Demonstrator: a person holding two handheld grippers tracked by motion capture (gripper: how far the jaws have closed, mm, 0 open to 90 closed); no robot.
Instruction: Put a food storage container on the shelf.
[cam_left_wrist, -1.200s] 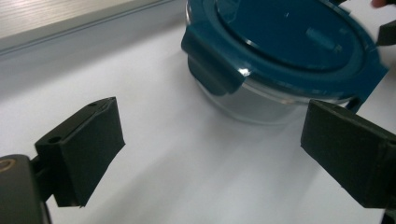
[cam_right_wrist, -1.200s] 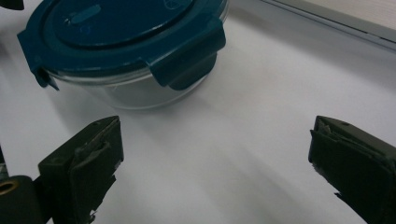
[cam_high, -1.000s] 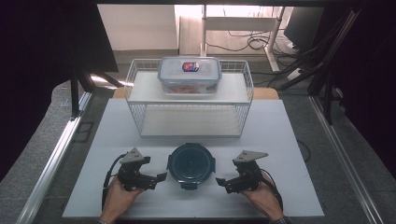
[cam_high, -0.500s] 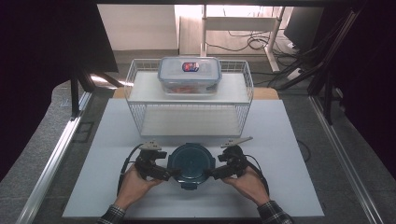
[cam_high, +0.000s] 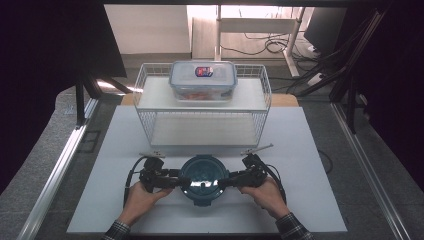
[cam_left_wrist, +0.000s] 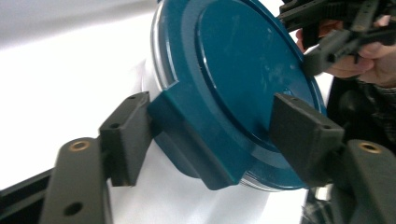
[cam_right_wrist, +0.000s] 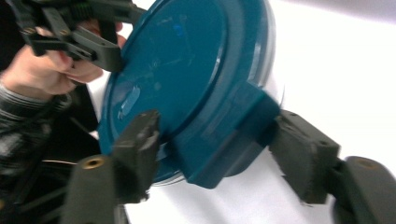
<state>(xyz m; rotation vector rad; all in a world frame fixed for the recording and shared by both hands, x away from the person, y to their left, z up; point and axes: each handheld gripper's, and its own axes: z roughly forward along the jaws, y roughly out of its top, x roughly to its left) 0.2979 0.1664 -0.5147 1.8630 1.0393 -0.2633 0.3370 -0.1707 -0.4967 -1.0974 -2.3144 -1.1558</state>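
Both tongs have closed in on the round teal container (cam_high: 203, 179) from either side since a sec ago, when they sat well apart from it. Left tongs (cam_high: 176, 180) w/ jaws spread, straddling the lid's latch tab (cam_left_wrist: 198, 140); right tongs (cam_high: 226, 180) likewise spread around the opposite tab (cam_right_wrist: 224, 135). Container sits near the tabletop's (cam_high: 310, 165) front edge, centred, in front of a wire rack (cam_high: 202, 125) w/ a clear lidded box (cam_high: 202, 80) on top.

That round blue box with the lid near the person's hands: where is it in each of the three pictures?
High view: blue box at bottom centre, between the two tools.
Left gripper view: upper centre, tilted.
Right gripper view: upper centre, tilted.
Shared landmark: the white table.
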